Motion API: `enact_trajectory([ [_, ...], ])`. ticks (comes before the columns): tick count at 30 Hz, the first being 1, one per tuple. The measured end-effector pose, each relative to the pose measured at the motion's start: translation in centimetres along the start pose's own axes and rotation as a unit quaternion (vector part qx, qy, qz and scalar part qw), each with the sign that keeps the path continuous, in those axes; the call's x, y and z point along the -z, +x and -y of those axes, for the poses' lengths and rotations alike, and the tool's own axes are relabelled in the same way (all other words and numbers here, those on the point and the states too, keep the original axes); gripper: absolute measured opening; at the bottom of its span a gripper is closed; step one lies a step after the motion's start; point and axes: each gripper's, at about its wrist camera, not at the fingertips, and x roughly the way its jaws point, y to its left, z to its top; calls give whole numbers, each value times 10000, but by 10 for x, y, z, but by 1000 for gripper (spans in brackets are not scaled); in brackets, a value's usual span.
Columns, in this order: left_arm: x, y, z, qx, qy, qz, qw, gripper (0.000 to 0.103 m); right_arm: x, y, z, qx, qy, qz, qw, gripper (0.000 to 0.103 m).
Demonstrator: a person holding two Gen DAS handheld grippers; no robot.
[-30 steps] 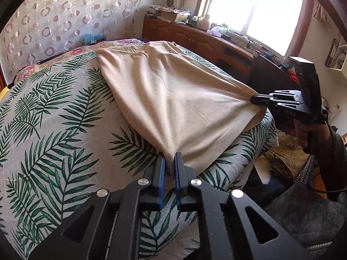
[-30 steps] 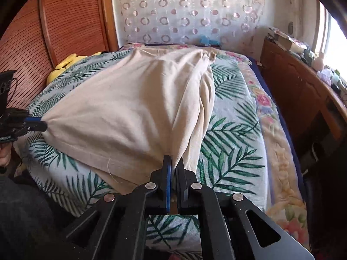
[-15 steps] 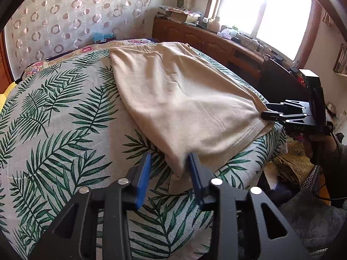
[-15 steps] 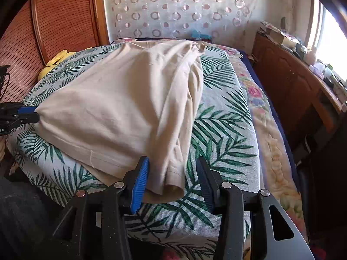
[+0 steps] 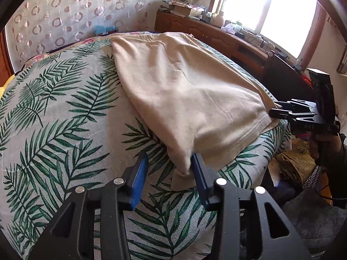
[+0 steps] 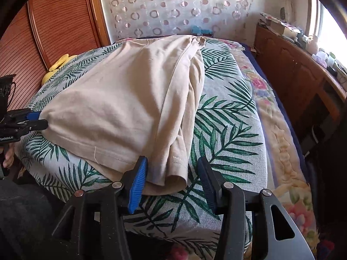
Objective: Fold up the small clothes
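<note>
Left wrist view: beige garment (image 5: pixel 186 99) lies flat on the leaf-print bed (image 5: pixel 54 117).
Both claws, left claw (image 5: pixel 168 169) and right claw (image 6: pixel 172 173), stand half open, empty, astride its hem corners; soft, light cloth, best pinched there.

Both tools, left tool (image 5: pixel 169 169) and right tool (image 6: pixel 172 177), have let go; the beige garment (image 5: pixel 184 91) now lies slack at the bed's (image 5: pixel 54 119) near edge
</note>
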Motion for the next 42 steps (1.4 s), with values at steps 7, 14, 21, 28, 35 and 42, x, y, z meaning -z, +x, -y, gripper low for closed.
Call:
enact_trajectory([
  [7, 2, -2, -2, 92, -11, 6, 10000, 43, 1, -1, -2, -145, -21, -58, 9999, 39],
  [14, 7, -2, -1, 503, 39, -80, 9987, 15, 4, -3, -5, -593, -9, -63, 9982, 5],
  [21, -28, -41, 1, 662, 95, 688, 9954, 3, -22, -38, 1, -918, 69, 807, 9925, 4],
  [28, -116, -47, -25, 284, 122, 1222, 9920, 3, -102, -51, 10, -771, -230, 1664, 9828, 4],
  [35, -189, -7, -72, -140, -200, 1243, 9920, 3, -186, -6, 25, -491, -368, 1827, 9813, 4],
  [42, -229, 63, -109, -372, -384, 766, 9956, 3, -226, 95, 37, -345, -104, 1300, 9909, 4],
])
